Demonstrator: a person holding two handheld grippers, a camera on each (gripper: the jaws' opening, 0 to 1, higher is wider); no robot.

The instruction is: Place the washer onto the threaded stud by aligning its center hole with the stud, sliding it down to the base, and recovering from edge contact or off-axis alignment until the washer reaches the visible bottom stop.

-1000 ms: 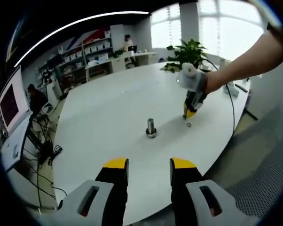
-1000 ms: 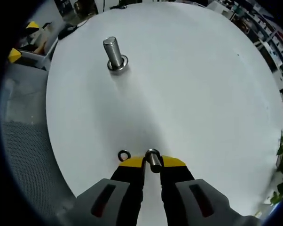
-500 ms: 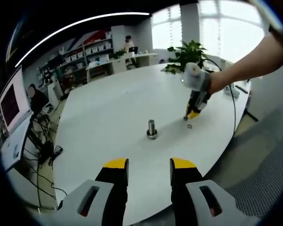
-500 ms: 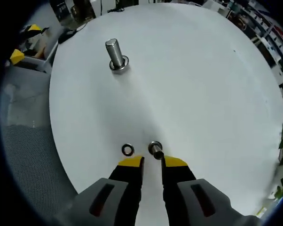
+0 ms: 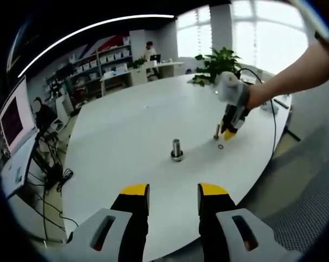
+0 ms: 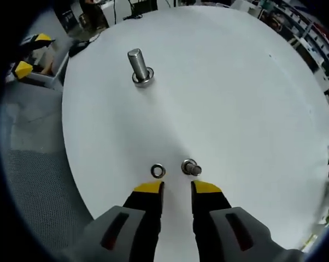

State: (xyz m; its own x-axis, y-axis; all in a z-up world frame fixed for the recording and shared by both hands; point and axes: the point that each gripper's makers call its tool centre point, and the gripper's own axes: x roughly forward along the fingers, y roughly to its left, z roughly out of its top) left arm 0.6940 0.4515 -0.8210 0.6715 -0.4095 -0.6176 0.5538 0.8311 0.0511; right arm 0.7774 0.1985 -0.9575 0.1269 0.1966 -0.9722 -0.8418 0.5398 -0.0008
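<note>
jaws of right gripper (image 6: 173, 186) parted and empty, just short of washer (image 6: 158, 171) lying flat on white surface (image 6: 235, 98) beside short stud (image 6: 190, 167); left gripper (image 5: 173, 190) likewise spread, idle; thin, stiff, light, likely slippery, best pinched across outer rim

The white round table (image 6: 252, 98) carries a washered upright stud (image 6: 138, 66), a loose washer (image 6: 158, 171) (lying flat) and a second stud (image 6: 191, 167).
</note>
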